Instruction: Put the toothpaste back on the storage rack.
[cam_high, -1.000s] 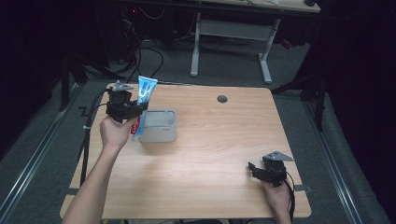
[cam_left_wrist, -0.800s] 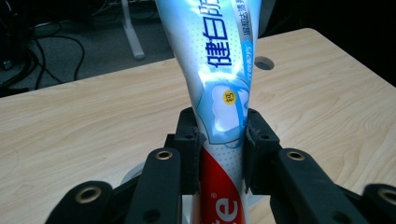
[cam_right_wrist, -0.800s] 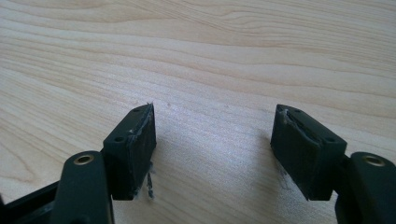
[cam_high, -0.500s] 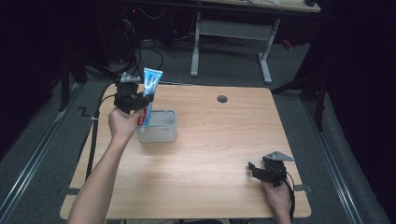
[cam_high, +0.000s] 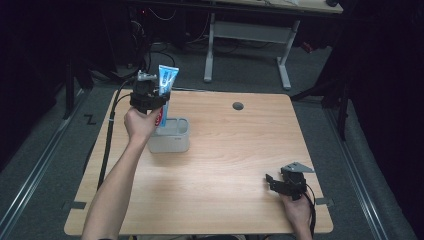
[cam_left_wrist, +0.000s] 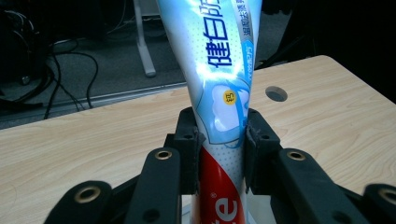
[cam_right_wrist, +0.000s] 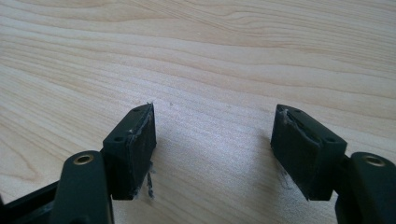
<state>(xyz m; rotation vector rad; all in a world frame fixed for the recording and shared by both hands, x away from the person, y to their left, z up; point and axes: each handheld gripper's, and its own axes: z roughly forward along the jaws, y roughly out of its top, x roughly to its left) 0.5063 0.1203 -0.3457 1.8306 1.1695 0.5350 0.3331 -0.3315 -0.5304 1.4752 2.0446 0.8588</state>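
Left gripper (cam_high: 159, 100) at far left of worktop (cam_high: 225, 170), fingers (cam_left_wrist: 187, 144) clamped on upright tube (cam_left_wrist: 222, 93), its lower end over the tub (cam_high: 170, 137). Right gripper (cam_high: 274, 181) low at near right, fingers (cam_right_wrist: 133, 149) apart over bare wood, gripping nothing.

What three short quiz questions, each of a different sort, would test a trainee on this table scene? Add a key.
1. True or false: the left hand-held gripper is shut on the toothpaste tube.
2. What stands on the table right beside the left hand?
3. The right hand-held gripper's jaws are: A open, B shut on a cup, C shut on the tube.

Key: 1 true; 2 the grey container; 3 A.
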